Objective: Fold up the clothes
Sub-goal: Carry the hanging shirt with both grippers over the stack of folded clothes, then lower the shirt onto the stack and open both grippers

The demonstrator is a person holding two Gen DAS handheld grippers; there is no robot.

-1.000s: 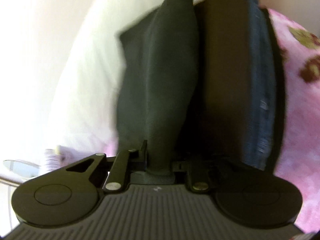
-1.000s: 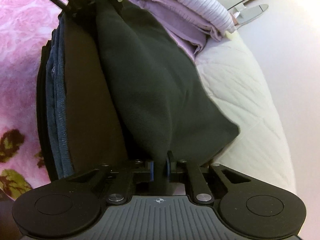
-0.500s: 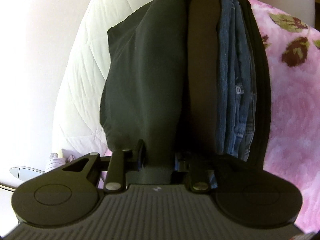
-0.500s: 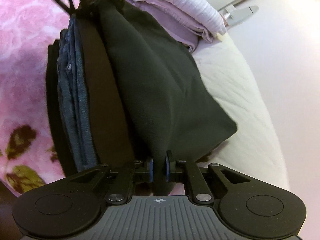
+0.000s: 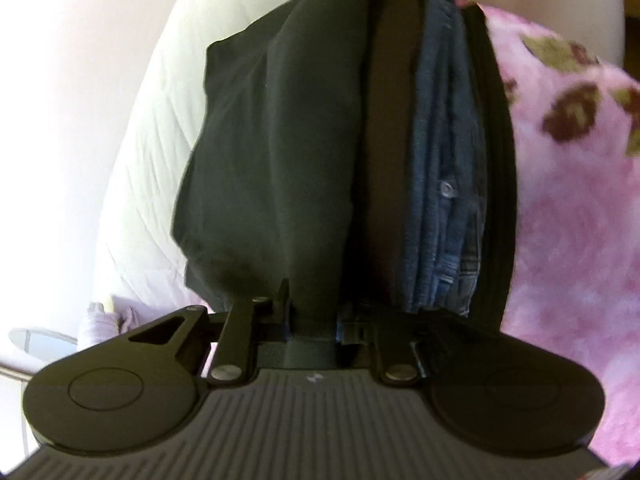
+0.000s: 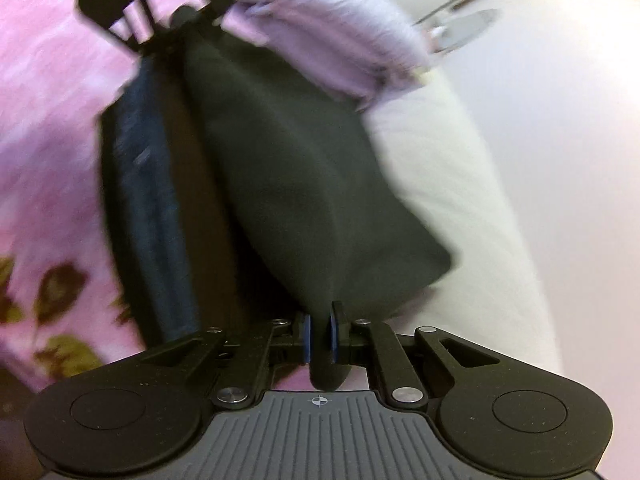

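Note:
A folded dark garment [image 5: 280, 140] hangs stretched between both grippers, right beside a stack of folded clothes: a brown piece [image 5: 390, 160], blue jeans [image 5: 444, 160] and a black piece [image 5: 500, 160]. My left gripper [image 5: 312, 312] has one end of the dark garment bunched between its jaws, which are closing on it. My right gripper [image 6: 319, 336] is shut on the other end of the dark garment [image 6: 304, 184], the fabric pinched between its blue pads. The left gripper [image 6: 168, 20] shows blurred at the top of the right wrist view.
The stack lies on a pink floral blanket [image 5: 568, 220] [image 6: 52, 160]. A white quilted cover [image 5: 160, 140] [image 6: 452, 184] lies under the dark garment's free side. Folded lilac clothes [image 6: 332, 40] sit at the far end, with a round glass surface [image 6: 464, 28] beyond.
Both grippers have shifted sideways and slightly down with the dark garment, bringing it closer against the stack. The left jaws widened briefly, then narrowed on the fabric again.

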